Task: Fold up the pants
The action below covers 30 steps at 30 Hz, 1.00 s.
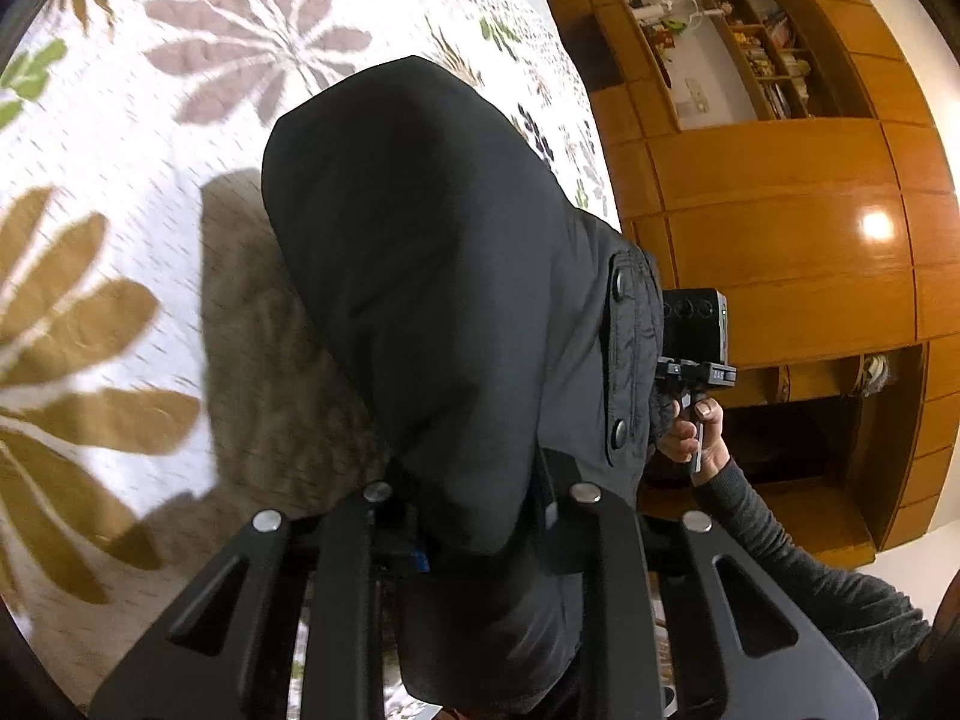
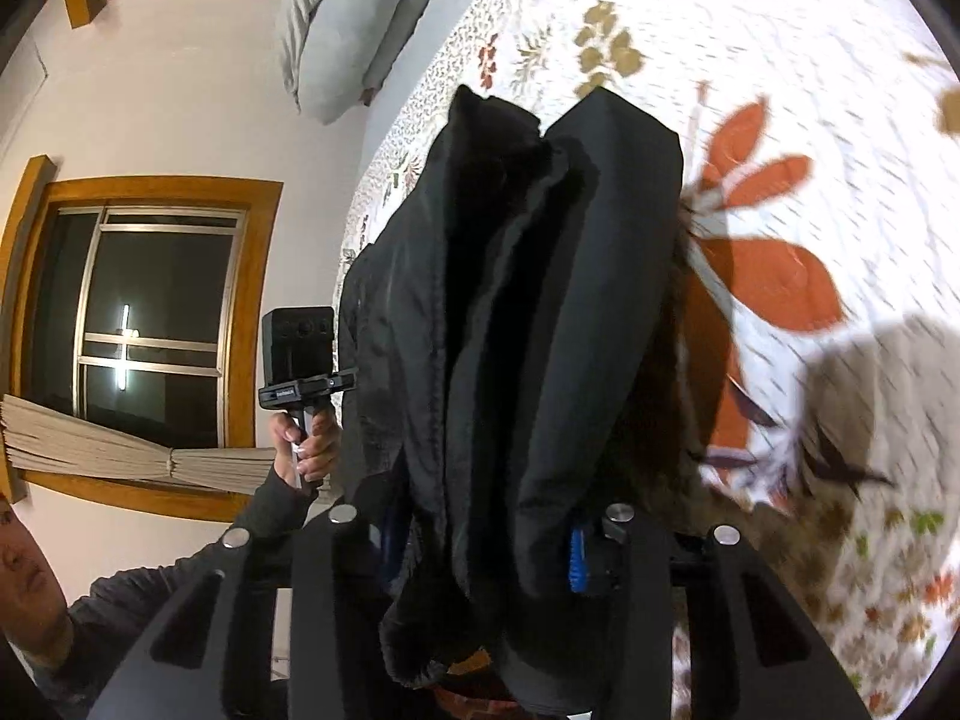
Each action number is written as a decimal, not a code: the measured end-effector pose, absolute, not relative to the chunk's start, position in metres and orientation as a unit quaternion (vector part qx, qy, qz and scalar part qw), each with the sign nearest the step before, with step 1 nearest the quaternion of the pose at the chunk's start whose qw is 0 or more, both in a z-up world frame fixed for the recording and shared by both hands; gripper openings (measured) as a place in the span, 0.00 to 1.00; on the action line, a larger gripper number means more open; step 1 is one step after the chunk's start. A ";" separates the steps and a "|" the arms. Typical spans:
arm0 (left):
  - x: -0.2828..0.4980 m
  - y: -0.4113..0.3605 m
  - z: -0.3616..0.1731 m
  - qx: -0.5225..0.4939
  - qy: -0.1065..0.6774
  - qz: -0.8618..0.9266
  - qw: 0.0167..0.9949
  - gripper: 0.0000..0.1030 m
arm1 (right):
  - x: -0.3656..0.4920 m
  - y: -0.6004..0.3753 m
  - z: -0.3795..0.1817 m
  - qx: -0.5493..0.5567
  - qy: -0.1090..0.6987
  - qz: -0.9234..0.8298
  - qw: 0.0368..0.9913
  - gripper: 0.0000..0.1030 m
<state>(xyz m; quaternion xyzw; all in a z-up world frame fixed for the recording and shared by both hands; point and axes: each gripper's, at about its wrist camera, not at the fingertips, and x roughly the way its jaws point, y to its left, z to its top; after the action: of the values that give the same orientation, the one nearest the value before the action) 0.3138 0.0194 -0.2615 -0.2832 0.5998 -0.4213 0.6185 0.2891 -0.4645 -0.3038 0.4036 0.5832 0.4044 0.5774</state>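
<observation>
No writing is legible anywhere. The black pants (image 1: 432, 276) hang from the left gripper (image 1: 480, 516), which pinches the cloth, rising toward twelve o'clock above the floral bedspread (image 1: 120, 138). The right gripper (image 2: 480, 540) likewise clamps bunched folds of the pants.

Pants (image 1: 438, 276): held at frame centre above the bedspread (image 1: 120, 138), which is spread across the left of the left-wrist view. Cabinet (image 1: 780, 228): placed at right. In the right-wrist view, window (image 2: 150, 312) is seen at left, pillows (image 2: 348, 18) at upper left.
</observation>
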 end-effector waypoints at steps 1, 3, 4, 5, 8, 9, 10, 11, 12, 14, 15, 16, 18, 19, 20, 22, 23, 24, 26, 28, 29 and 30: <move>0.316 0.026 -0.261 -0.285 0.598 -0.418 0.621 0.20 | 0.293 -0.462 -0.303 0.403 0.582 0.407 0.577 0.39; 0.320 0.039 -0.260 -0.287 0.595 -0.413 0.627 0.20 | 0.300 -0.457 -0.304 0.402 0.580 0.413 0.575 0.39; 0.323 0.046 -0.259 -0.287 0.594 -0.410 0.630 0.20 | 0.304 -0.454 -0.304 0.400 0.579 0.416 0.575 0.39; 0.326 0.053 -0.257 -0.289 0.592 -0.407 0.632 0.20 | 0.311 -0.447 -0.303 0.399 0.579 0.420 0.574 0.39; 0.337 0.079 -0.252 -0.293 0.586 -0.397 0.643 0.20 | 0.326 -0.436 -0.300 0.392 0.578 0.429 0.572 0.39; 0.342 0.090 -0.250 -0.295 0.584 -0.394 0.646 0.20 | 0.333 -0.430 -0.298 0.388 0.578 0.433 0.572 0.39; 0.348 0.100 -0.249 -0.295 0.582 -0.391 0.649 0.20 | 0.339 -0.424 -0.296 0.385 0.577 0.438 0.572 0.39; 0.352 0.107 -0.247 -0.296 0.581 -0.388 0.651 0.20 | 0.347 -0.418 -0.294 0.383 0.575 0.443 0.571 0.39; 0.359 0.118 -0.246 -0.296 0.580 -0.382 0.656 0.20 | 0.352 -0.415 -0.293 0.382 0.573 0.446 0.571 0.39; 0.370 0.137 -0.243 -0.295 0.578 -0.374 0.662 0.20 | 0.363 -0.406 -0.290 0.379 0.572 0.452 0.570 0.39; 0.377 0.149 -0.243 -0.296 0.577 -0.369 0.665 0.20 | 0.373 -0.397 -0.290 0.374 0.572 0.456 0.569 0.39; 0.383 0.158 -0.244 -0.297 0.576 -0.366 0.668 0.20 | 0.379 -0.392 -0.290 0.371 0.574 0.458 0.569 0.39; 0.396 0.180 -0.249 -0.301 0.577 -0.358 0.670 0.20 | 0.393 -0.376 -0.290 0.364 0.576 0.463 0.567 0.39; 0.400 0.186 -0.251 -0.303 0.577 -0.354 0.671 0.20 | 0.402 -0.368 -0.292 0.362 0.577 0.463 0.567 0.39; 0.406 0.197 -0.256 -0.305 0.578 -0.350 0.671 0.20 | 0.410 -0.360 -0.294 0.360 0.578 0.464 0.566 0.39; 0.416 0.208 -0.262 -0.308 0.579 -0.345 0.671 0.20 | 0.418 -0.349 -0.296 0.359 0.580 0.465 0.565 0.39; 0.420 0.212 -0.264 -0.310 0.579 -0.343 0.672 0.20 | 0.425 -0.342 -0.299 0.356 0.582 0.465 0.565 0.39; 0.425 0.218 -0.267 -0.314 0.576 -0.345 0.671 0.20 | 0.431 -0.339 -0.301 0.354 0.583 0.464 0.565 0.39; 0.432 0.227 -0.272 -0.320 0.574 -0.344 0.671 0.20 | 0.442 -0.333 -0.306 0.356 0.584 0.461 0.566 0.39; 0.438 0.234 -0.280 -0.325 0.575 -0.342 0.668 0.21 | 0.452 -0.332 -0.311 0.359 0.584 0.458 0.566 0.39; 0.439 0.238 -0.285 -0.324 0.578 -0.341 0.667 0.21 | 0.456 -0.332 -0.315 0.361 0.586 0.455 0.566 0.39; 0.439 0.236 -0.288 -0.325 0.579 -0.341 0.666 0.22 | 0.460 -0.329 -0.317 0.357 0.587 0.453 0.567 0.39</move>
<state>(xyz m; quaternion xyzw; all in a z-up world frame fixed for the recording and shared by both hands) 0.4386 0.2364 -0.2877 -0.3249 0.5790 -0.3406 0.6657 0.4602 -0.3293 -0.3166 0.3569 0.5875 0.4533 0.5675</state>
